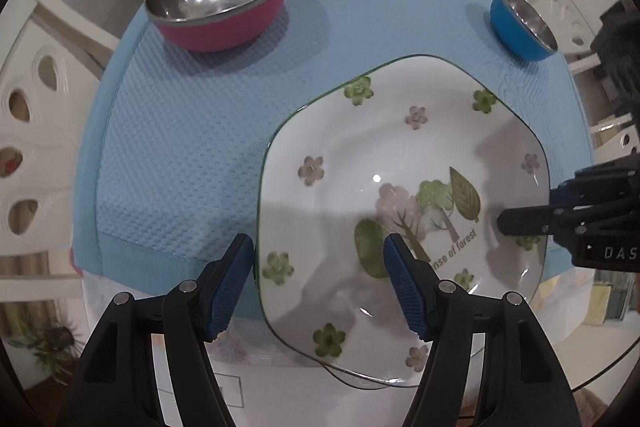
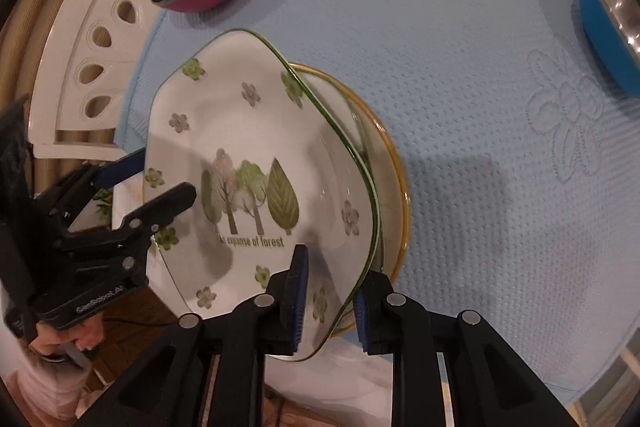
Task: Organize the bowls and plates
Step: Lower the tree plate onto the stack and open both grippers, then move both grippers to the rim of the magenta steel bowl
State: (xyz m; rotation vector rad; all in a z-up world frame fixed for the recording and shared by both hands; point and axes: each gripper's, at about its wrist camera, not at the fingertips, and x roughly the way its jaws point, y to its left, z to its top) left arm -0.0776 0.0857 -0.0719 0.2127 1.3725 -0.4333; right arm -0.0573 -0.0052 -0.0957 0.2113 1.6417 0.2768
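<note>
Two claws flank a floral plate point(image 2: 256, 187) tilted over a glass plate point(image 2: 394, 187) on the blue mat point(image 2: 460, 87). The right claw point(image 2: 328, 301) pinches its rim to stack it; the left claw point(image 1: 318, 283) gapes, straddling the opposite rim, holding nothing.

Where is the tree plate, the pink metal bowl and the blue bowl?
tree plate point(image 2: 248, 195): right wrist view, on the painted trees in its middle.
pink metal bowl point(image 1: 224, 27): left wrist view, on its pink outer wall.
blue bowl point(image 1: 512, 27): left wrist view, on its blue outer side.
</note>
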